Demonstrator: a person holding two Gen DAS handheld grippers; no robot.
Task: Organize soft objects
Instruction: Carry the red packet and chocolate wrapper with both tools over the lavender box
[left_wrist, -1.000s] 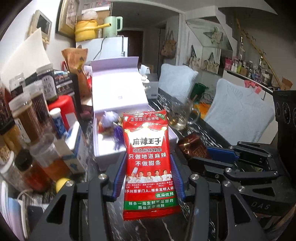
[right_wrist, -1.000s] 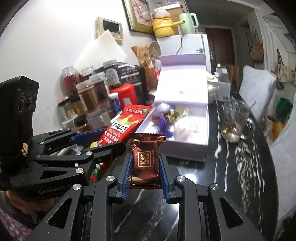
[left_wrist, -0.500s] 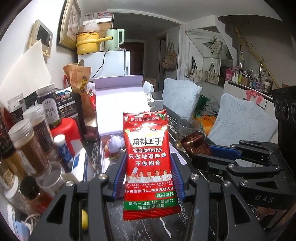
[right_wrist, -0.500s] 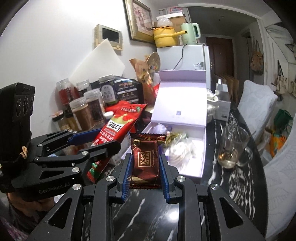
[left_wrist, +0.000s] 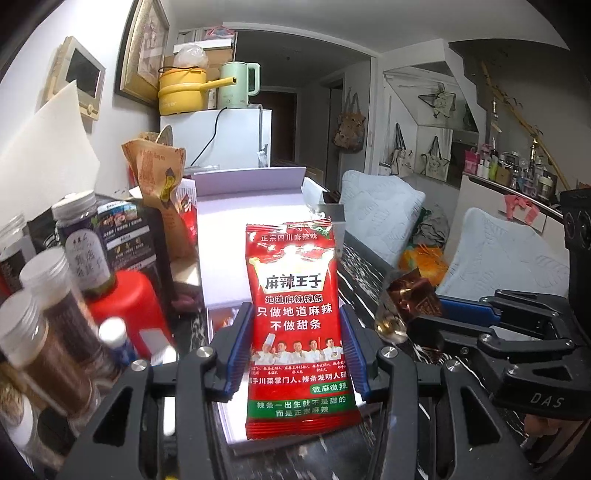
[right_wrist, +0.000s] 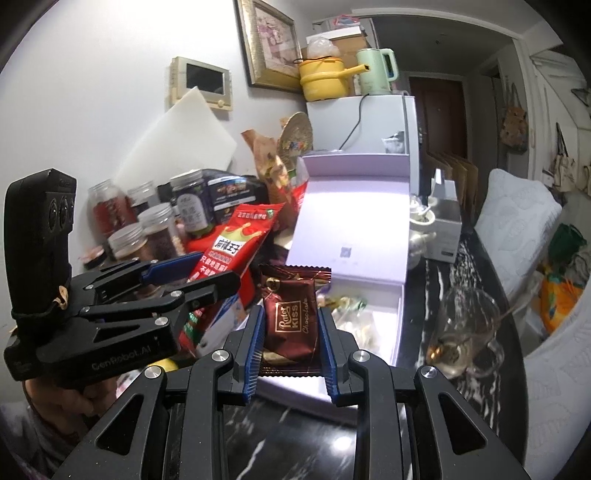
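Fingers of our left gripper clamp the red snack packet upright between them; our right gripper pinches the brown chocolate packet. Beyond both lies the open white box on the tabletop.

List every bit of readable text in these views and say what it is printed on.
"麻辣王子", "只做地道麻辣 不做甜条": red snack packet, held in the left tongs.
"Ruter KISS Chocolate" (first word uncertain): brown chocolate wrapper, held in the right tongs.
"DAS": right tongs body, in the left wrist view.
"CenRobot.AI": left tongs body, in the right wrist view.
Jar labels: too blurred.
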